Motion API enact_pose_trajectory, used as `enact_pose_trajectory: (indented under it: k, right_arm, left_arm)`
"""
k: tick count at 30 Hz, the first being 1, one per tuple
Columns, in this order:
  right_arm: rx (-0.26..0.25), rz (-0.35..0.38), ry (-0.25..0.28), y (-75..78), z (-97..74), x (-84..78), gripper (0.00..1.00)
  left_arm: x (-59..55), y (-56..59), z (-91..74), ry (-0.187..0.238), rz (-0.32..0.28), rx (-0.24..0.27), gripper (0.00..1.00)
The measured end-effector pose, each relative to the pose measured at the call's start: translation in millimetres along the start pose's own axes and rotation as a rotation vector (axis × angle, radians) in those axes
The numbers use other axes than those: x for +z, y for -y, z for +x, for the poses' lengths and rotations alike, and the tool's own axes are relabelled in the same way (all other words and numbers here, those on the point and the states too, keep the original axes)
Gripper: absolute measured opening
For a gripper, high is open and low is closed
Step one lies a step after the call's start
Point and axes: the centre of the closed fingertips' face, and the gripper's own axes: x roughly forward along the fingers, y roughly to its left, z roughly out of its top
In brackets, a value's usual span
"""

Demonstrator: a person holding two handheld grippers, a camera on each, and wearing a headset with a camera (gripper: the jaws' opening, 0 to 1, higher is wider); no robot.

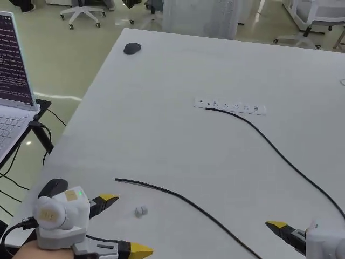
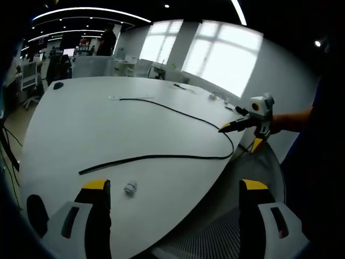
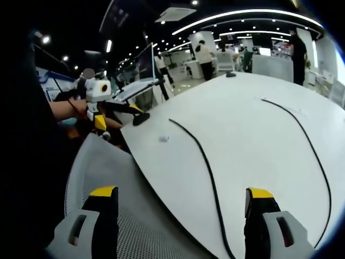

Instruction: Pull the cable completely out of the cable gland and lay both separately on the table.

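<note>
Hovering at the near edge of the table, my left claw has its yellow-tipped jaws spread wide with nothing between them. My right claw is just as open and just as empty. I judge that this is how the job should end. The cable gland, a small grey piece, sits alone on the tabletop just ahead of my left claw. The cable lies beside it as a long black line; its free end points toward the table's left edge and the rest runs off toward my right claw. Nothing threads through the gland, and a clear strip of tabletop keeps it apart from the cable, so the two rest separately as asked. I keep both claws low and back from them so that neither piece gets nudged.

The surface is a broad, pale grey table, smooth and matte. Farther along it a white power strip lies flat, with its own black cord sweeping away to the right. A dark mouse rests near the far left corner. An open laptop stands on a stand off the table's left side. Around us is an open office with a glossy pale floor, wheeled office chairs, bright windows and long ceiling lights.
</note>
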Motion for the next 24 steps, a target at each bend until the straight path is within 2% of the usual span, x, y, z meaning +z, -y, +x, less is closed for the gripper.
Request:
enact_pose_trajectory:
  k: [15,20,24]
  right_arm:
    - [-0.021,0.007,-0.001,0.5,-2.5,-2.8,0.99]
    - [-0.026,0.010,-0.004,-3.2,-4.5,-2.1,0.99]
    - [-0.028,0.012,-0.014,-2.9,-4.6,-3.0,0.99]
  left_arm:
    - [1.2,-1.1,-4.3,0.012,-0.012,-0.002,0.99]
    - [3.9,0.9,-5.7,0.025,-0.015,-0.012,0.99]
    - [1.9,2.8,-6.2,0.021,-0.018,-0.018,0.99]
